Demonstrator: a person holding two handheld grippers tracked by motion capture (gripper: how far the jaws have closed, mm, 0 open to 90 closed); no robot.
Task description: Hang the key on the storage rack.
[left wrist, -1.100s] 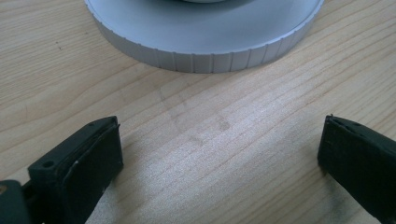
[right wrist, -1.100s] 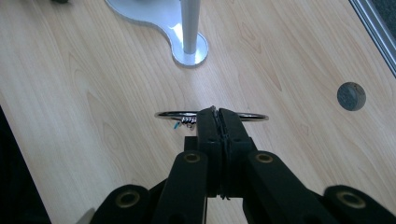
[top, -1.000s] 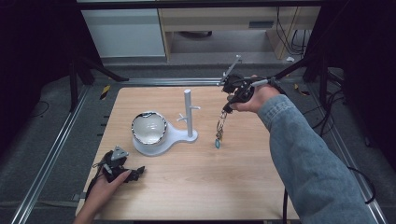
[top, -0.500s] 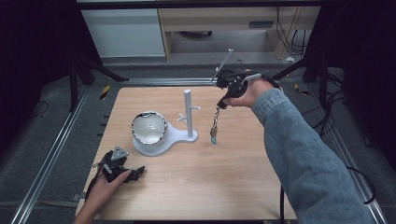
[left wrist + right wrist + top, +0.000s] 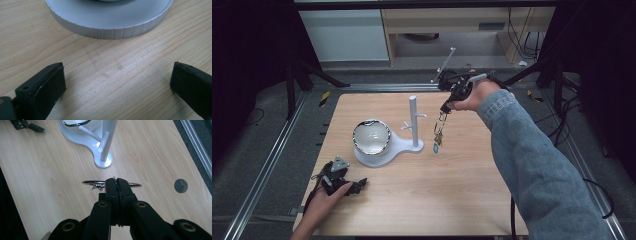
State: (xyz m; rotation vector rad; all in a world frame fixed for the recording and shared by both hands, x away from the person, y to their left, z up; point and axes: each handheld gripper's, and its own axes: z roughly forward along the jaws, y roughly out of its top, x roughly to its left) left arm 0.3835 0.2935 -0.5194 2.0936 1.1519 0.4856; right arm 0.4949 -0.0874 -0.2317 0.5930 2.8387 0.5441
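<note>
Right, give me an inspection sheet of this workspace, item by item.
Surface: wooden table, bare around the stand.
Job's things: key ring with keys hanging clear of the table; white stand with side pegs, upright, bowl on its base.
Clutter: nothing seen.
Grippers: right hand-held gripper shut on the key ring, raised to the right of the stand's post; left hand-held gripper open, resting on the table near the front left corner.
Cables: cables on the floor behind the table.
Surroundings: metal rails along the table's sides, cabinets behind.
</note>
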